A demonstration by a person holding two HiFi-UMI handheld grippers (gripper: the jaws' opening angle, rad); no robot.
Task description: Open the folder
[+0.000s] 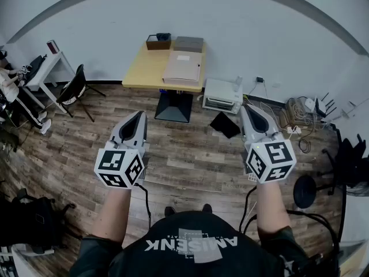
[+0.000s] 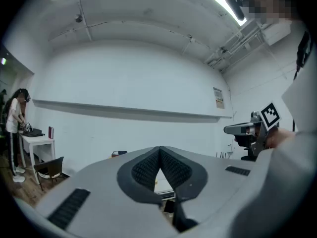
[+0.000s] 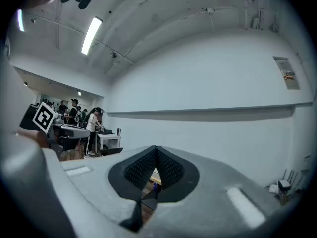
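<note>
Pale folder (image 1: 182, 67) lies on the wooden surface (image 1: 141, 72) far ahead, before a dark box (image 1: 158, 41), details too small to read. Left gripper (image 1: 139, 115) and right gripper (image 1: 249, 108) hover well apart from it, jaws together, empty.

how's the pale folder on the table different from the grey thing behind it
Colour: the pale folder is beige, while the grey thing is a darker grey.
Size: the pale folder covers more of the table than the grey thing does.
Place: the pale folder lies nearer the person, and the grey thing sits at the wall-side edge.
Both lie flat on the same wooden table.
</note>
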